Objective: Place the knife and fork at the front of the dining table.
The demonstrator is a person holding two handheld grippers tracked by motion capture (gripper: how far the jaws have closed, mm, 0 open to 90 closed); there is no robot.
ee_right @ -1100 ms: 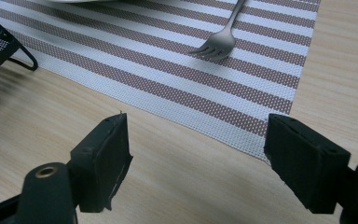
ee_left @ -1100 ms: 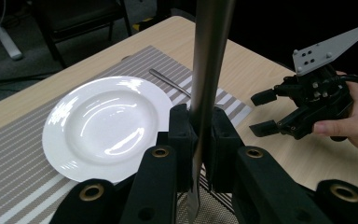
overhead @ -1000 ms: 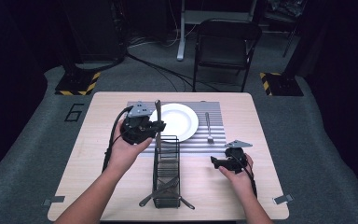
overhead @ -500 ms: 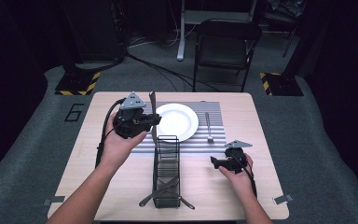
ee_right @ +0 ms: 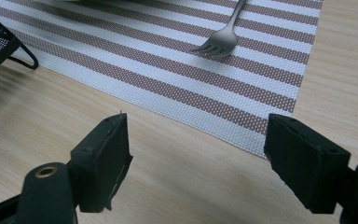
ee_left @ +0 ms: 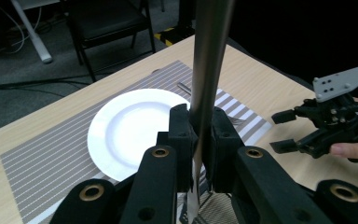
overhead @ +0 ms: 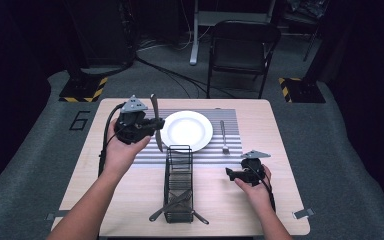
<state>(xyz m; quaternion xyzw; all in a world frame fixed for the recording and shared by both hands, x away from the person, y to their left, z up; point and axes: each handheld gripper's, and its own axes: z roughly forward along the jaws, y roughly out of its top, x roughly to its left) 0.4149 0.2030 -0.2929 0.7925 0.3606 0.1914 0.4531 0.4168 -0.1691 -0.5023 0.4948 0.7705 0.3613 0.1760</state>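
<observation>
above the placemat's left edge point(overhead: 145, 155), the left gripper point(overhead: 150, 125) clamps a knife point(overhead: 156, 122) upright, beside the white plate point(overhead: 186, 130). the right gripper point(overhead: 235, 174) rests near the desk's right edge, jaws spread and empty. a fork point(overhead: 223, 136) lies right of the plate; the wire caddy point(overhead: 178, 182) stands near the front edge. the step in hand appears to be place setting; the next move likely calls for lowering the knife flat beside the plate.

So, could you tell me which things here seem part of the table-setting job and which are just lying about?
Likely in the job:
- knife, clamped in the left gripper
- plate
- fork
- striped mat
- wire caddy with cutlery
- right gripper, open above the table

Just lying about:
- chair
- floor cables
</observation>
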